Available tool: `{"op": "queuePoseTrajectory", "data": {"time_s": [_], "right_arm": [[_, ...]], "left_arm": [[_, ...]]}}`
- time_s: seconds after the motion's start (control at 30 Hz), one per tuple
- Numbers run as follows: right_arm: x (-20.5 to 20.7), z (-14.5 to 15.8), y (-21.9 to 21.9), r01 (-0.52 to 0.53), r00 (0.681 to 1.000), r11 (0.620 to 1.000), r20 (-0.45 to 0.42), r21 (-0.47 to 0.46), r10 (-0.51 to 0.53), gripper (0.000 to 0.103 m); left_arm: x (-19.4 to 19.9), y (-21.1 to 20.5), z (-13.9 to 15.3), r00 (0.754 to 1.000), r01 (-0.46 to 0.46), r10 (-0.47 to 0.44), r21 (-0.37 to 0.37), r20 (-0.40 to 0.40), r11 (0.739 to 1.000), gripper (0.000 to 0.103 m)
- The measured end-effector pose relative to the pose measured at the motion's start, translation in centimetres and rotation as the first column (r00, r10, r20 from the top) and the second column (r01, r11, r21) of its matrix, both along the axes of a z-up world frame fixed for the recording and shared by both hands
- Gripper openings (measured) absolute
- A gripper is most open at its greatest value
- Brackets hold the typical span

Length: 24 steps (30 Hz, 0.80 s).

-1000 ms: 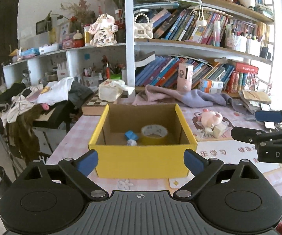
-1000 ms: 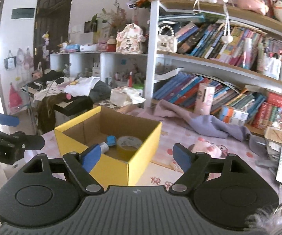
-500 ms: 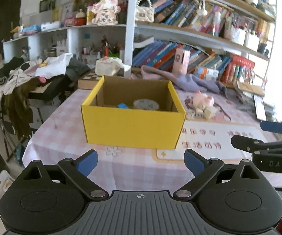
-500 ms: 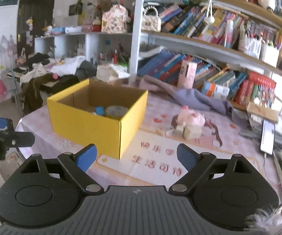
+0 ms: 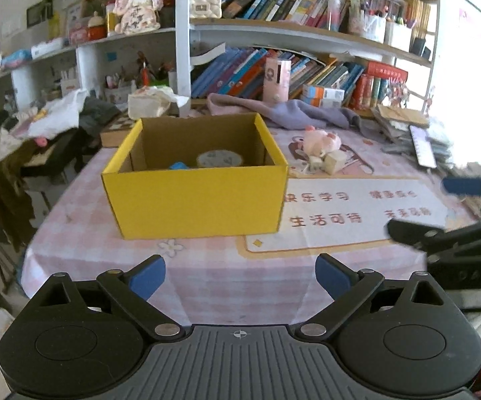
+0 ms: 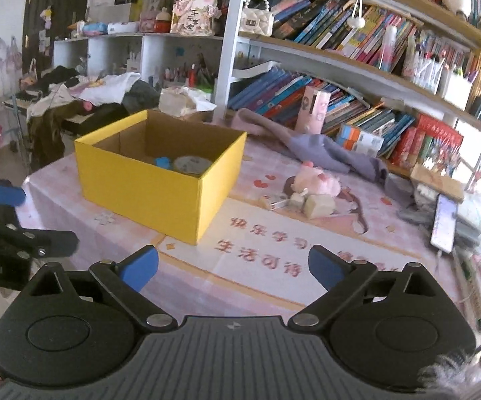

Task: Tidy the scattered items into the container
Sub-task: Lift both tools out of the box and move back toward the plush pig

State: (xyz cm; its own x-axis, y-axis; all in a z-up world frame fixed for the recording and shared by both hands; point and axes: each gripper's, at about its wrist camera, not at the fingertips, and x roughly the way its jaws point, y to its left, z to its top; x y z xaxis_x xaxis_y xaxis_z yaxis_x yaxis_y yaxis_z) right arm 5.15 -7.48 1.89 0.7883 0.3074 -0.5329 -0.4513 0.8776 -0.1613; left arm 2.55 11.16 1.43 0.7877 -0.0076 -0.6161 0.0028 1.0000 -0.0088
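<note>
Both the left claw (image 5: 240, 275) and right claw (image 6: 233, 268), its jaws just widened, gape empty. The soft pink plush pig (image 6: 314, 180), centre-right on the table (image 6: 274, 280) beside the yellow cardboard box (image 6: 160, 176), looks light and squashy; pinch its body.

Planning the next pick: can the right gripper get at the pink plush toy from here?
Probably yes. The right gripper is open and empty, and only bare tablecloth lies between it and the pink plush toy, right of the yellow box.
</note>
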Motion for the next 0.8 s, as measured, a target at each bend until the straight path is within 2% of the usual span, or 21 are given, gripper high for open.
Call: {"op": "queuePoseTrajectory", "data": {"time_s": [0.1, 0.3, 0.47, 0.8], "right_arm": [[0.3, -0.1, -0.5, 0.023, 0.999, 0.999, 0.034, -0.037, -0.022, 0.098], [0.7, -0.8, -1.2, 0.053, 0.998, 0.999, -0.025, -0.001, -0.053, 0.098], [0.9, -1.0, -1.9, 0.066, 0.997, 0.998, -0.035, -0.013, -0.067, 0.098], [1.8, -1.2, -4.7, 0.154, 0.987, 0.988, -0.052, -0.027, -0.155, 0.098]], "left_arm": [[0.4, 0.0, 0.1, 1.0, 0.005, -0.005, -0.002, -0.002, 1.0, 0.099], [1.1, -1.1, -0.2, 0.998, 0.055, -0.055, -0.005, -0.015, 0.998, 0.1], [2.2, -2.6, -0.7, 0.993, 0.112, -0.112, -0.015, -0.041, 0.994, 0.101], [4.6, -5.6, -1.1, 0.977, 0.207, -0.209, -0.038, -0.045, 0.977, 0.101]]}}
